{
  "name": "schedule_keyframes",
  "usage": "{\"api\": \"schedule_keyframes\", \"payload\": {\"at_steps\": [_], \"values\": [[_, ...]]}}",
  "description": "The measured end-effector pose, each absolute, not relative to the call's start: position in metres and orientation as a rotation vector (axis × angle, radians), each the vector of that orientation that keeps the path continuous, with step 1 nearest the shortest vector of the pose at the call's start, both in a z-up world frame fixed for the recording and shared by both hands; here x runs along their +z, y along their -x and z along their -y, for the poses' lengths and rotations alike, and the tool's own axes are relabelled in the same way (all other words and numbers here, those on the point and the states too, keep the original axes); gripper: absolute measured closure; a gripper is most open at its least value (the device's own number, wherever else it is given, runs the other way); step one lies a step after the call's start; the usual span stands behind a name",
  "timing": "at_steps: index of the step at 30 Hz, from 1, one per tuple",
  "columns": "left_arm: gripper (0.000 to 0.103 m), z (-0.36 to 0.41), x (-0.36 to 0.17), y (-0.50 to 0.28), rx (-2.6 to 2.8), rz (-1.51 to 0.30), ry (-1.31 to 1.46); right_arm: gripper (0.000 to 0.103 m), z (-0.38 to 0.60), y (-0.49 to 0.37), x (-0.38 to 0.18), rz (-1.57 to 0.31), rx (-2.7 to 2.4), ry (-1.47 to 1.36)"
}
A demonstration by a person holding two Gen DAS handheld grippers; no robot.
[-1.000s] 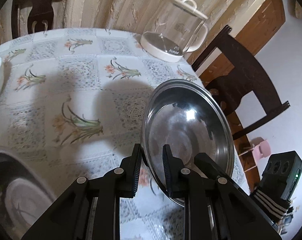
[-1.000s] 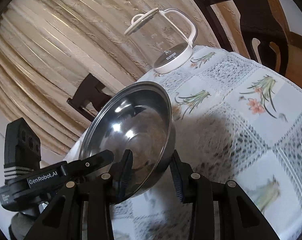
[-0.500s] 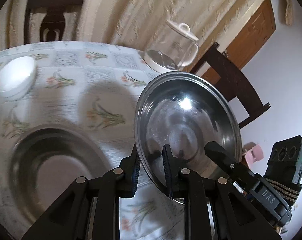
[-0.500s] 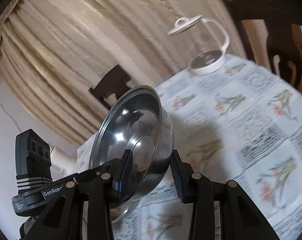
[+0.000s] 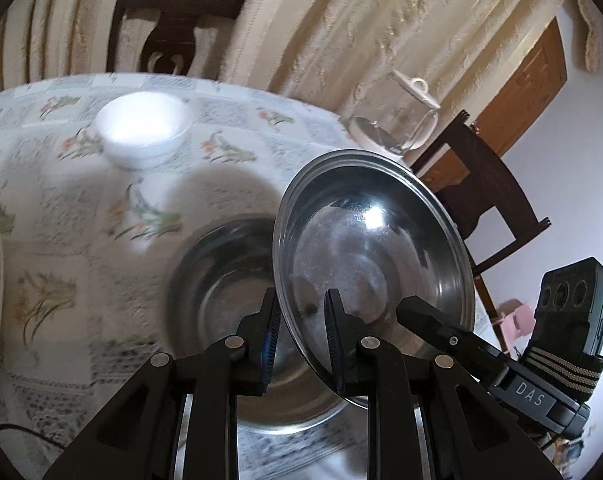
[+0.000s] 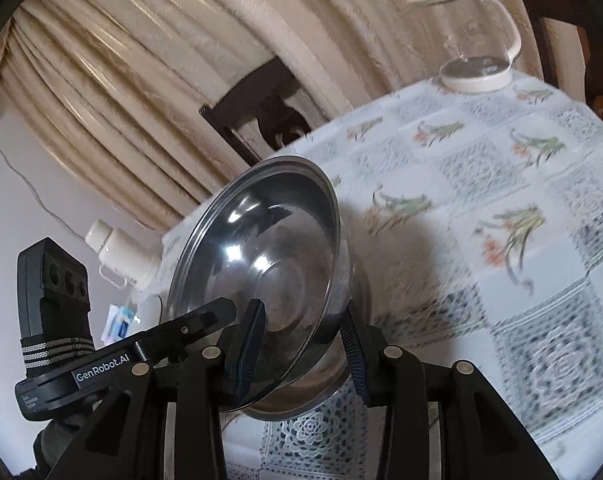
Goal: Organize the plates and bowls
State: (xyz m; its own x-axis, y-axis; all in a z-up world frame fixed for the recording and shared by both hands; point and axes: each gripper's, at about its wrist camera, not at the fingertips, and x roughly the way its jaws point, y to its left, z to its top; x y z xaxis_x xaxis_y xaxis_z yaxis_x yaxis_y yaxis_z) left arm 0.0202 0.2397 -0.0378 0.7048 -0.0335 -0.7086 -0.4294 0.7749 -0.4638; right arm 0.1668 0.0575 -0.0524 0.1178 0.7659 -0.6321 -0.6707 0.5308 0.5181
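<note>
gripping opposite edges of one shallow round stainless-steel bowl [image 5: 375, 256], the left gripper [image 5: 301, 336] and right gripper [image 6: 301, 344] each have their jaws closed most of the way onto its thin rim — two holds, likely to steady a wide, slippery dish. it hangs tilted in the air, directly above a second steel bowl [image 5: 225, 280] resting on the floral tablecloth [image 5: 61, 264], which suggests nesting the pair. further out sit a white ceramic bowl [image 5: 143, 130] and, well apart, a glass kettle with white lid [image 6: 471, 36] — neither is touched.
</note>
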Motion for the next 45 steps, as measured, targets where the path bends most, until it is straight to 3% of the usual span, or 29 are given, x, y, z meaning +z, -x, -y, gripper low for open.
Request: {"api": "schedule_keyframes", "payload": {"at_steps": [4, 8, 17, 19, 24, 29, 39, 43, 45], "values": [[0.081, -0.249, -0.050, -0.009, 0.242, -0.783, 0.683, 0.060, -0.069, -0.156, -0.060, -1.010, 1.029, -0.076], [0.081, -0.255, -0.058, -0.004, 0.251, -0.793, 0.694, 0.052, -0.074, -0.147, -0.059, -0.950, 0.962, -0.005], [0.071, -0.259, -0.073, -0.004, 0.250, -0.812, 0.673, 0.052, -0.083, -0.142, -0.067, -0.950, 0.918, 0.024], [0.067, -0.257, -0.076, -0.008, 0.239, -0.813, 0.649, 0.052, -0.084, -0.140, -0.066, -0.939, 0.909, 0.032], [0.038, -0.247, -0.069, -0.013, 0.209, -0.786, 0.563, 0.050, -0.086, -0.138, -0.062, -0.898, 0.878, 0.047], [0.028, -0.247, -0.062, -0.014, 0.211, -0.759, 0.510, 0.047, -0.083, -0.139, -0.060, -0.867, 0.847, 0.043], [0.027, -0.275, -0.054, 0.005, 0.272, -0.695, 0.559, 0.037, -0.083, -0.142, -0.054, -0.836, 0.824, 0.017], [0.027, -0.292, -0.054, 0.012, 0.305, -0.678, 0.610, 0.019, -0.081, -0.147, -0.054, -0.852, 0.821, -0.027], [0.026, -0.299, -0.054, 0.015, 0.322, -0.667, 0.629, 0.014, -0.080, -0.151, -0.054, -0.863, 0.832, -0.060]]}}
